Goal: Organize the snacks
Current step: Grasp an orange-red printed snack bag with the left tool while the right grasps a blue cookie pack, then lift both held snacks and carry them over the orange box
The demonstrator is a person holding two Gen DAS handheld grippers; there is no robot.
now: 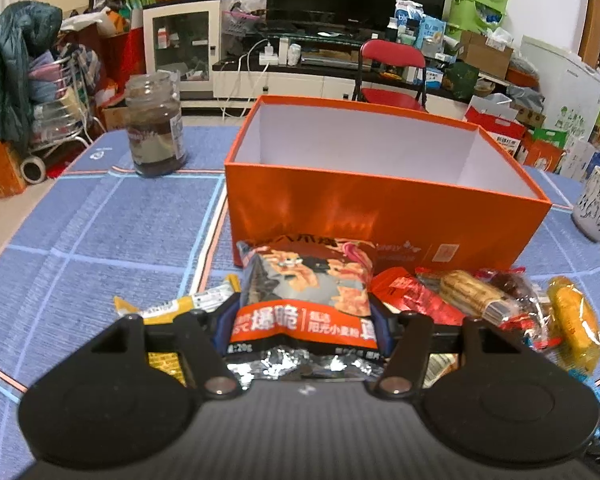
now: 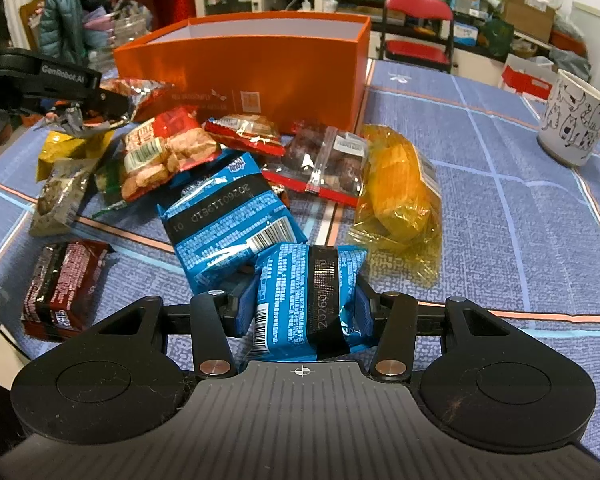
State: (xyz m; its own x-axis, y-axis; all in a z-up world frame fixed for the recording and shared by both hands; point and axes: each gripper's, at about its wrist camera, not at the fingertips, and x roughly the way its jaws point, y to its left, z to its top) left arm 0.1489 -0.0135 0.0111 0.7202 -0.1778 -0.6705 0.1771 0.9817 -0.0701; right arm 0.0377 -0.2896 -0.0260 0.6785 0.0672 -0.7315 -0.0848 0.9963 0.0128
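My left gripper is shut on a grey and orange snack bag, just in front of the open orange box, whose white inside shows nothing in it. My right gripper is shut on a blue snack packet at the near edge of the snack pile. A second blue packet lies just beyond it. The left gripper shows at the far left of the right wrist view, with the grey bag in its jaws beside the orange box.
Several loose snacks lie on the blue checked tablecloth: a yellow cake bag, a clear bag of dark sweets, a red cracker bag, a dark red packet. A glass jar stands left, a white mug right.
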